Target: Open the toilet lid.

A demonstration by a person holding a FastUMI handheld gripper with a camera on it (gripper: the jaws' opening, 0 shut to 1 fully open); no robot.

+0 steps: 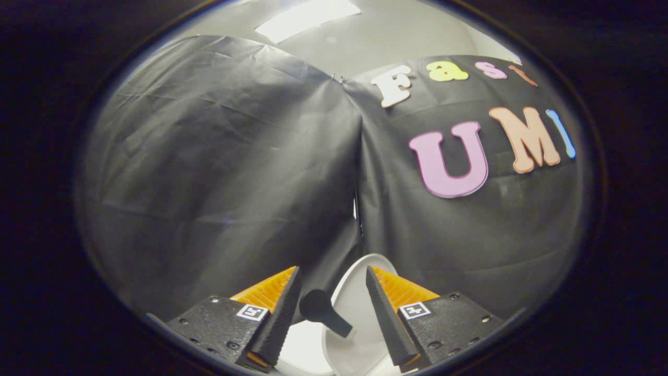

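The white toilet lid shows between my two fingers, tilted up, with its rounded top edge reaching just past the fingertips. A black handle sticks out from the lid's left side and lies in the gap between the fingers, closer to the left one. My gripper is open; neither finger touches the lid or the handle. The lower part of the lid is hidden below the fingers.
The booth's black cloth wall stands close ahead, its two sheets meeting at a seam right above the lid. A grey ceiling with a bright light panel is overhead.
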